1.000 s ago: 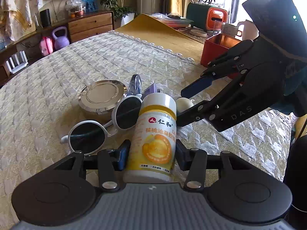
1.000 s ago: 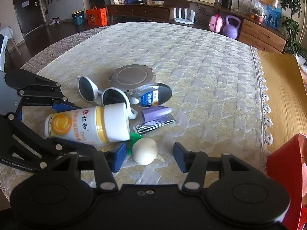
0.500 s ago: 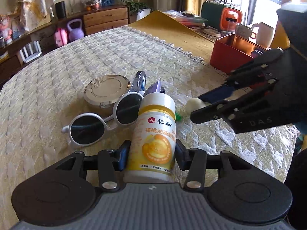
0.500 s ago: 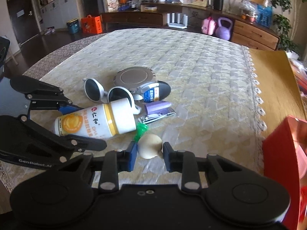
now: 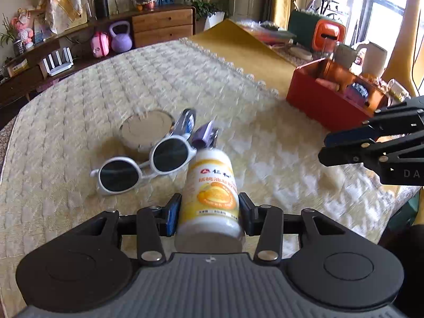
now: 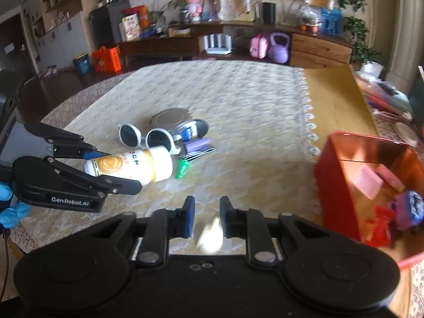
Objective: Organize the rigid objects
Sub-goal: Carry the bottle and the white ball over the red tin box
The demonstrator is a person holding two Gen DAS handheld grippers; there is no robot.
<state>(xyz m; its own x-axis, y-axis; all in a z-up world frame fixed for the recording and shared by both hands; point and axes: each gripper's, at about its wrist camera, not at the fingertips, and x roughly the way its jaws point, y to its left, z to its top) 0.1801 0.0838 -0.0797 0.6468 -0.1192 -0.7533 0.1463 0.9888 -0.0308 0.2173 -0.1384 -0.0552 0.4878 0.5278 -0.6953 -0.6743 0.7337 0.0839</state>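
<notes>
Both pairs of tongs are being kept closed on objects. Seen through the left wrist camera, the left gripper (image 5: pixel 209 212) is being pressed against the lower body of a white supplement bottle (image 5: pixel 209 190), whose cap end is being pointed away over the quilted table cover (image 5: pixel 79 111); its jaws have just been closing a little further on it. White sunglasses (image 5: pixel 148 163) are lying just beside the bottle, with a round tin (image 5: pixel 145 129) behind them. A red box (image 5: pixel 331 100) is being shown well apart to the right, with the right gripper (image 5: pixel 341 149) near it.

Seen through the right wrist camera, the right gripper (image 6: pixel 206 216) is being held narrowly around a small, blurred whitish object (image 6: pixel 210 235), after its jaws have just been closing on it. The bottle (image 6: pixel 129 165) is being held by the left gripper (image 6: pixel 111 169) at the left, while the red box (image 6: pixel 341 182) is appearing at the right, partly filled.
</notes>
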